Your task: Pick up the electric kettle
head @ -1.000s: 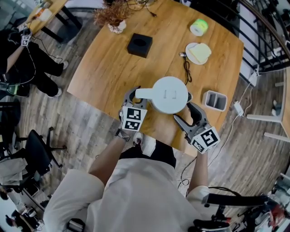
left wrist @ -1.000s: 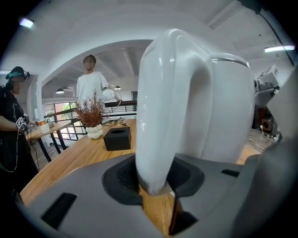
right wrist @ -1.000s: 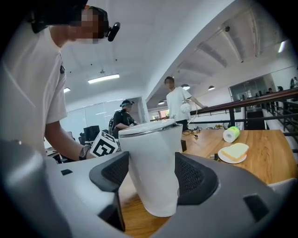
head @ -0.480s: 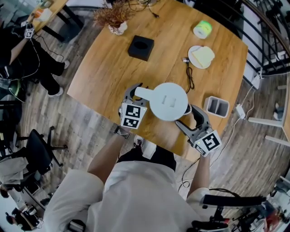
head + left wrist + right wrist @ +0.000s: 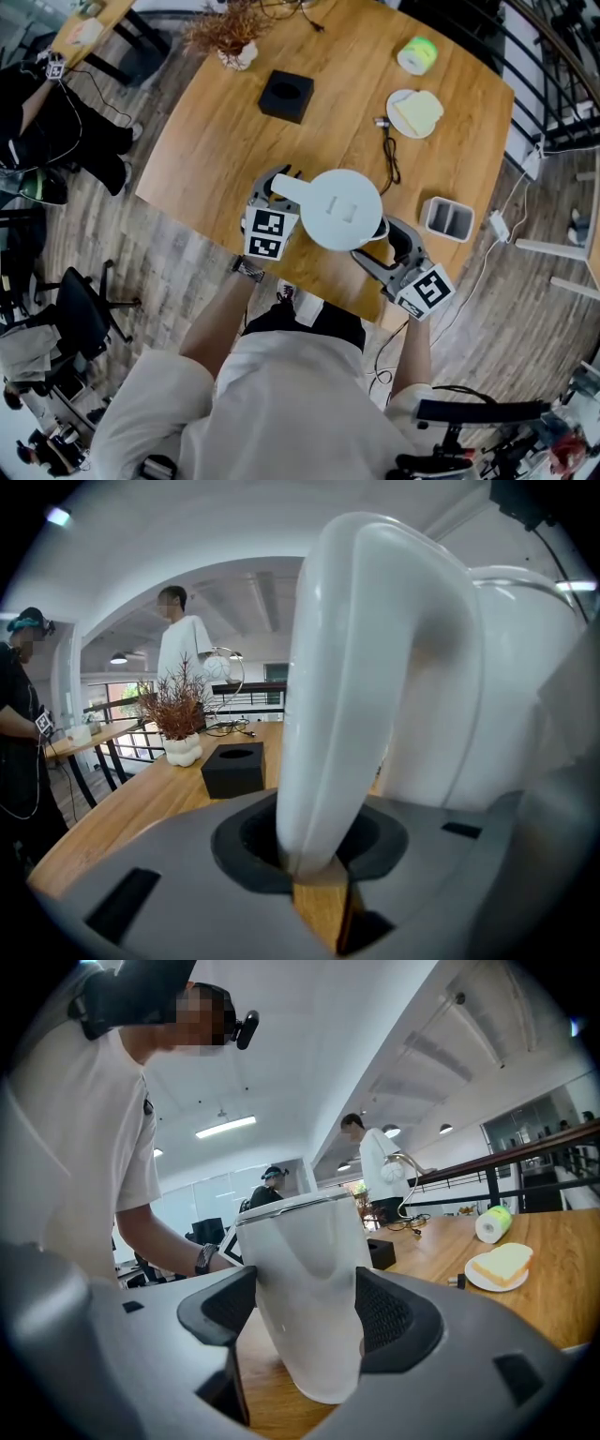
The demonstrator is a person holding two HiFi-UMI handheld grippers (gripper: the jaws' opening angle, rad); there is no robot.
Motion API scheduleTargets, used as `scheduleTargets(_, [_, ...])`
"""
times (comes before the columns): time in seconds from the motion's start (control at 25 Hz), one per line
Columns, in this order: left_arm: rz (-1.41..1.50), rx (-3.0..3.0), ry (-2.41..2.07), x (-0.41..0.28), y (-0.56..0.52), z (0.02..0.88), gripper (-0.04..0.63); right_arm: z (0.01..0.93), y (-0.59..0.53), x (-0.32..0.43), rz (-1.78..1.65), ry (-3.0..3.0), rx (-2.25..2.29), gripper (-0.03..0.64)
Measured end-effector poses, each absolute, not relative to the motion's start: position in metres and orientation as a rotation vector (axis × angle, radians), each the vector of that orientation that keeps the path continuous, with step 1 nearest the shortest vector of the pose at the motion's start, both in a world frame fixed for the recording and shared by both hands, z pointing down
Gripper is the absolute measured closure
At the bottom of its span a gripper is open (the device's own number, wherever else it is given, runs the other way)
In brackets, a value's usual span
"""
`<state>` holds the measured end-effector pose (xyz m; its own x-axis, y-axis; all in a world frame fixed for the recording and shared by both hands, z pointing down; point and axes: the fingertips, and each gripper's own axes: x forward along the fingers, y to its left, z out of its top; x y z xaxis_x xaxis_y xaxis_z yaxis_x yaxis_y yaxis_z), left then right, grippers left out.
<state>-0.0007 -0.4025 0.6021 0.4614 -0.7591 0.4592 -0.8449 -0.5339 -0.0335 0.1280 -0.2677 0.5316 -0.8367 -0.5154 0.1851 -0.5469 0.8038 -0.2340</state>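
Observation:
The white electric kettle (image 5: 342,208) stands near the front edge of the wooden table (image 5: 211,141). My left gripper (image 5: 281,184) is shut on its looped handle (image 5: 366,667), which sits in the hollow of the dark pads (image 5: 239,841); these jaws have just been closing. My right gripper (image 5: 380,246) stands open around the kettle's body (image 5: 309,1297). Its ribbed pads (image 5: 394,1312) flank both sides closely, and these jaws have just been opening. Whether the base rests on the wood I cannot tell.
A grey two-slot tray (image 5: 448,217) sits right of the kettle. Behind lie a black cable (image 5: 386,155), a plate of bread (image 5: 412,112), a green-and-white roll (image 5: 415,54), a black box (image 5: 286,96) and a dried-plant vase (image 5: 234,52). A person (image 5: 37,122) sits far left.
The kettle and my left gripper have shifted a little to the left, away from the grey tray. The right gripper has stayed beside the kettle with its jaws spread wider.

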Motion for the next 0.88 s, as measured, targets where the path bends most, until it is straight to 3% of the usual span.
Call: scheduleTargets(0.88, [0.485,2.508,-1.482,-0.018,-0.399,0.562,0.518,0.490,-0.268,0.119,0.327,-2.904,0.894,0.301])
